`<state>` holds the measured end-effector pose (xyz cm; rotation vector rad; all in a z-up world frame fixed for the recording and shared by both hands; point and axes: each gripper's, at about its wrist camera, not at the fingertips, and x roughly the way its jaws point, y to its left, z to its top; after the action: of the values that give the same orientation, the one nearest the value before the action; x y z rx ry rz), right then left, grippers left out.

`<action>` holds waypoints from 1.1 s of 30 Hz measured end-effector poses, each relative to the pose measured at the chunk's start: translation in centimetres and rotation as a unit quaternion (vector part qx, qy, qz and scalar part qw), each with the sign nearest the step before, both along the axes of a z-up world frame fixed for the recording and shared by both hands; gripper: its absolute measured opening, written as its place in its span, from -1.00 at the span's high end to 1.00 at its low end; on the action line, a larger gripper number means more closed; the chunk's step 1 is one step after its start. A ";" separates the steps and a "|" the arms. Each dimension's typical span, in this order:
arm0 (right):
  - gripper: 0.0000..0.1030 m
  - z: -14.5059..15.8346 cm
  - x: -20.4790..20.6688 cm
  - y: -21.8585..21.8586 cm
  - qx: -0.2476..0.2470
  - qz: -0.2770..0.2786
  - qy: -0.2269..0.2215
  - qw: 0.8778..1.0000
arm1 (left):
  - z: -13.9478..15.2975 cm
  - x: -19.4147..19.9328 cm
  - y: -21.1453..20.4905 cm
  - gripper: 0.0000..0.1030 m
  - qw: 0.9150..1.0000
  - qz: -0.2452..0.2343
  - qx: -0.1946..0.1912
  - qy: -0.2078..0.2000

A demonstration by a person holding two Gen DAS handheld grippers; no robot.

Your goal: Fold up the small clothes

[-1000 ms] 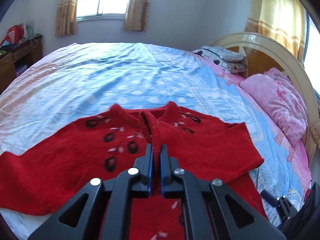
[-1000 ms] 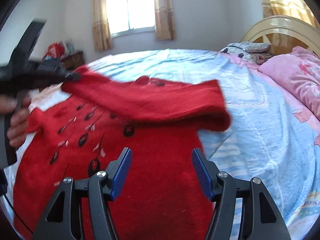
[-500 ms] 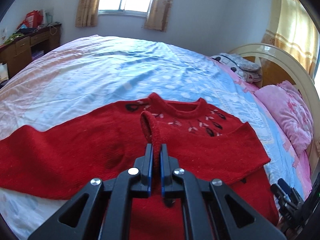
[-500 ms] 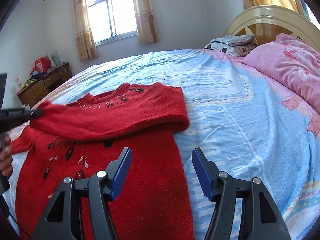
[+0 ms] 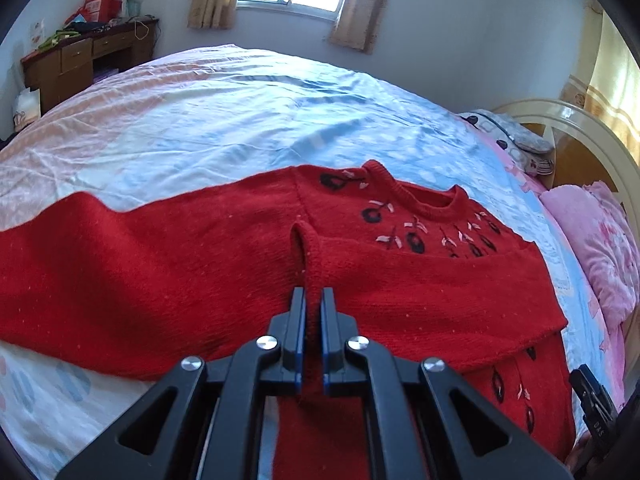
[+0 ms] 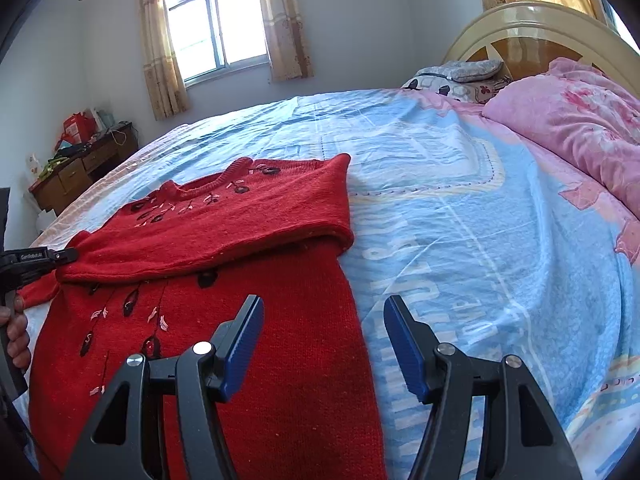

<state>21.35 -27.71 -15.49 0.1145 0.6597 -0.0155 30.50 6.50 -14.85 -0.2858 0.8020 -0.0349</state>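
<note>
One red sweater [image 5: 400,292] lies face up on the blue bedsheet [image 5: 248,120], directly ahead of and beneath both pairs of fingers. The left gripper [image 5: 313,300] is clenched on the cuff [image 5: 310,256] of the sweater's right sleeve, the knit pinched between its two blue pads, and that sleeve lies folded across the chest. The other sleeve [image 5: 120,272] stretches flat, well out to the left of those fingers. The right gripper [image 6: 324,320] hangs released, jaws wide with nothing between them; the sweater's lower body sits under its left finger and bare sheet under its right one.

The likeliest trouble from here, as a judgement, is at the release. The cuff is bunched upright between the pads, so if the left gripper opens while it is above the fabric, the sleeve end may flop or curl back and leave a lumpy fold. Loose knit can also snag on a pad as it opens and be dragged out of line when the hand pulls away. Pulling the cuff further across would tow the shoulder fold and skew the sweater's right edge, which nothing pins down. The soft, wrinkled sheet gives little resistance, so the whole garment could slide.

Counted: one sweater, two sleeves (one folded, one spread), two grippers, one pink pillow [image 6: 580,120], one patterned pillow [image 6: 460,76] by the headboard [image 6: 532,24], one window [image 6: 214,28], one desk [image 5: 84,60].
</note>
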 end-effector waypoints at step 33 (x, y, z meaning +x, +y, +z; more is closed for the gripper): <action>-0.30 1.6 9.1 2.3 0.029 0.064 0.039 0.997 | -1.7 -0.7 -0.4 -0.05 0.996 0.035 0.084 0.018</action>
<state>30.45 -25.42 -13.85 0.1276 0.7440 0.1224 29.78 6.14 -16.58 -0.1548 0.8245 0.1027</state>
